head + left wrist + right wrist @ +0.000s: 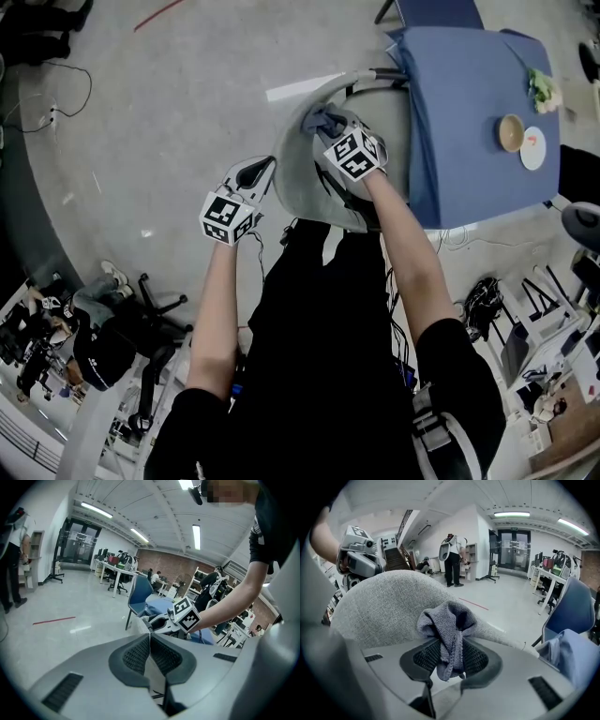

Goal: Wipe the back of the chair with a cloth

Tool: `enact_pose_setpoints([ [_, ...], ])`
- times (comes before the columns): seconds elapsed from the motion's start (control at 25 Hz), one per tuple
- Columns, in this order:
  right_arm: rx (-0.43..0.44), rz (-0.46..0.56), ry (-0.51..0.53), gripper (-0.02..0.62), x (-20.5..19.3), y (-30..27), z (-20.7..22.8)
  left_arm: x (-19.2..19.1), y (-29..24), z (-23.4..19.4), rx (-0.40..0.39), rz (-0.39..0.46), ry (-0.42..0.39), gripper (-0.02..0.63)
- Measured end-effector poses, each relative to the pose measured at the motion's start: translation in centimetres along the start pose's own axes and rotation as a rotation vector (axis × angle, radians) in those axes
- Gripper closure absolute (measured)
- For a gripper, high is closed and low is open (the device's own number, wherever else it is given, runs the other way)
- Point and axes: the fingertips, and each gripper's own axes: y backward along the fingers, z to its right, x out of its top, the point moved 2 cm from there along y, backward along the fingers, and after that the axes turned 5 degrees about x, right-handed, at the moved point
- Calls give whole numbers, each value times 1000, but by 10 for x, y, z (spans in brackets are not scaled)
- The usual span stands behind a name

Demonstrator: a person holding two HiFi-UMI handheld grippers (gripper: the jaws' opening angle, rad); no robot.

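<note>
The small grey-blue knitted cloth (445,618) is pinched in the right gripper (451,654), whose jaws are clenched on its middle. A crumpled wad pokes out ahead of the jaws and a short tail hangs below them. That wad lies against the upper rim of the chair's curved back of pale grey woven fabric (379,606), which the head view shows standing close in front of the person. The cloth looks light, limp and soft, so it will fold and drag, not slide stiffly. Holding it at the bunched centre, as here, seems sound, since enough material stands proud to meet the weave before the jaw tips do. The rough upholstery will likely tug at the knit, so a firm clamp matters more than any care over breakage. The left gripper (150,641) has its jaws pressed together with nothing between them, and hangs just beside the back's left edge, doing no bracing that I can make out
</note>
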Motion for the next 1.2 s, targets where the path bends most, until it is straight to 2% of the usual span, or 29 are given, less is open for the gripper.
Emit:
enact_pose_setpoints([
  [0.4,52,-28,108,454,-6,-4,-21,-1,0,-1,0,19,27,581],
  [0.64,82,-18,78,454,-9,-6,-29,-3,0,-2,-7,21,36,580],
  [1.2,184,-39,109,456,-23,-10,-63,-3,0,-2,-26,22,45,581],
])
